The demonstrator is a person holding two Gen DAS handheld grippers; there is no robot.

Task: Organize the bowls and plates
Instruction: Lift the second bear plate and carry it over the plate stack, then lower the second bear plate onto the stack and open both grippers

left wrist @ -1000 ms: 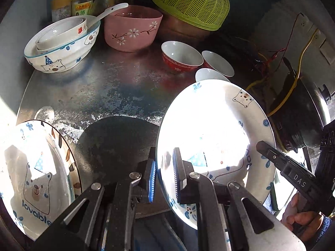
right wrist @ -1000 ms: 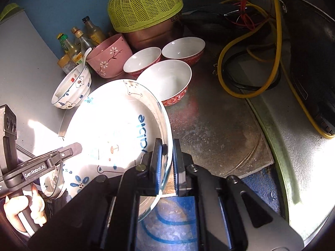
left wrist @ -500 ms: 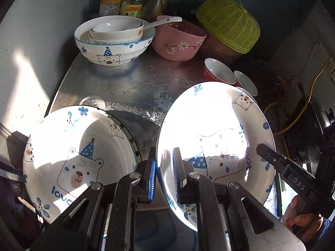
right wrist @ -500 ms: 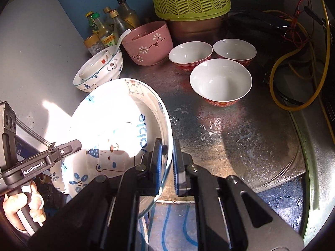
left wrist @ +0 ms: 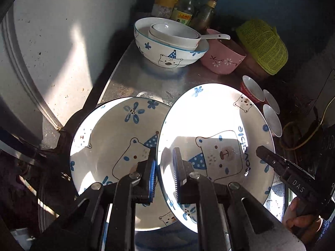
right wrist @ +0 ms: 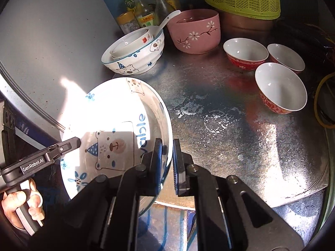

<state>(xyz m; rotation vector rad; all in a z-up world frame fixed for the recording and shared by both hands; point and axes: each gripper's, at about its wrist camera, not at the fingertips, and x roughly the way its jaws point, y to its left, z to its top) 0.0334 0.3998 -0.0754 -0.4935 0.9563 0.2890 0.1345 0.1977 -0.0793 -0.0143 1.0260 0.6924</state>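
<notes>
Bear plate clamped at opposite rims by left gripper and right gripper, now carried leftward above second bear plate, formerly at frame edge. Lower plate's right side hidden; red bowls unmoved.

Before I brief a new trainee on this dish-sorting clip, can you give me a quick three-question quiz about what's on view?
1. True or false: both grippers clamp the rim of one bear plate.
2. How many red bowls stand on the metal counter?
3. What lies inside the bear bowl? A) spoon only B) smaller white bowl C) nothing

Key: 1 true; 2 three; 3 B

The left gripper and right gripper hold opposite edges.
</notes>
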